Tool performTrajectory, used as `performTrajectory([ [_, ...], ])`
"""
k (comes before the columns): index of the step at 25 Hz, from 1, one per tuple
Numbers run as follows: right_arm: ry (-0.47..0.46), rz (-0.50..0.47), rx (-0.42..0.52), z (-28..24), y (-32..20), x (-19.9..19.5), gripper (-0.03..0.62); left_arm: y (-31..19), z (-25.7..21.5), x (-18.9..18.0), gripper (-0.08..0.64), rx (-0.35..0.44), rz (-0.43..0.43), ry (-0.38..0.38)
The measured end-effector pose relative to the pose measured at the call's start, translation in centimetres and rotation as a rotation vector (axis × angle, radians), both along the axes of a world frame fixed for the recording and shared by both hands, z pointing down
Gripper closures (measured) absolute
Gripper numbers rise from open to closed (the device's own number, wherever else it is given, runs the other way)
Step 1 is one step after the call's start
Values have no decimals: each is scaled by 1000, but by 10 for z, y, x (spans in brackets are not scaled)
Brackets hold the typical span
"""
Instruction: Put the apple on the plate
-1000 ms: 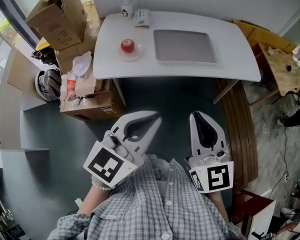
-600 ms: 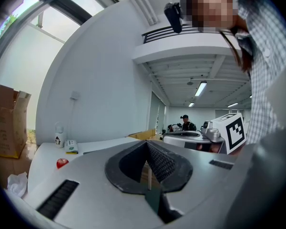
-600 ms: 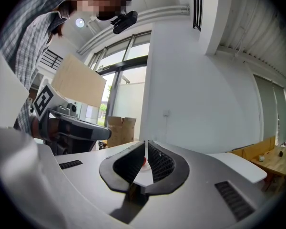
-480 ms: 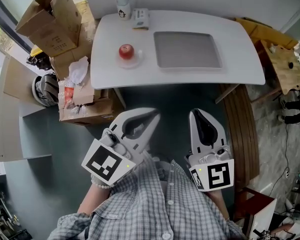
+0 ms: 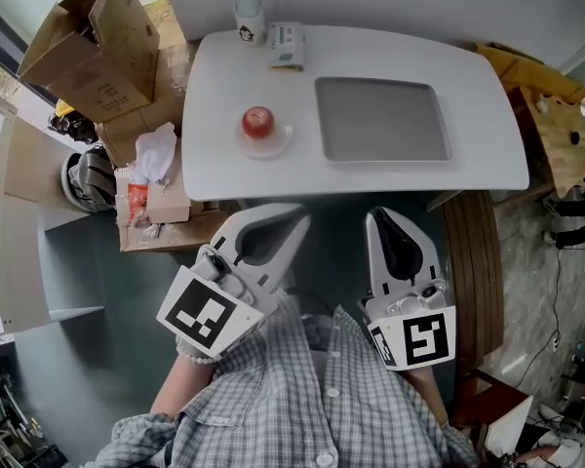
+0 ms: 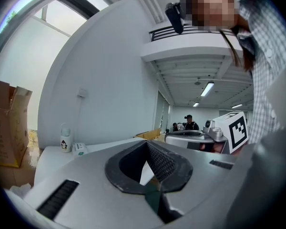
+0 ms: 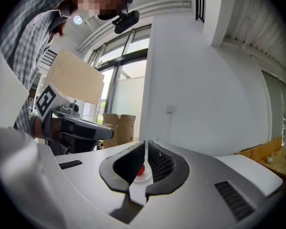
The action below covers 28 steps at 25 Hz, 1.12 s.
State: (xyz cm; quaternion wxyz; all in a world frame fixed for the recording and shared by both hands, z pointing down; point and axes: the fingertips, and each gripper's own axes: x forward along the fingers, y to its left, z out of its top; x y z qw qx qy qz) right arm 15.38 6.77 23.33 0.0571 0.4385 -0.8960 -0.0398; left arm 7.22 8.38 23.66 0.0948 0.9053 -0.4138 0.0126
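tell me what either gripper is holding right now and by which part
Nothing is held: left gripper and right gripper are both shut, empty; the apple sits untouched.

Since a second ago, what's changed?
The person stepped towards the table; the left gripper and right gripper now sit just short of its edge. Nothing taken or released. Apple still on its saucer, both grippers shut.

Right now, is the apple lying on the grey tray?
No, the apple sits on a small round plate to the left of the grey tray, apart from it.
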Motion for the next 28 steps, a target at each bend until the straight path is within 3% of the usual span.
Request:
performTrajectory([
  [14,88,-78,17,3,-92,-90,560,-91,7,-94,552,9,-77,20],
  [28,117,-111,-36,22,-138,-129,560,-129,23,-149,552,-24,-151,21],
])
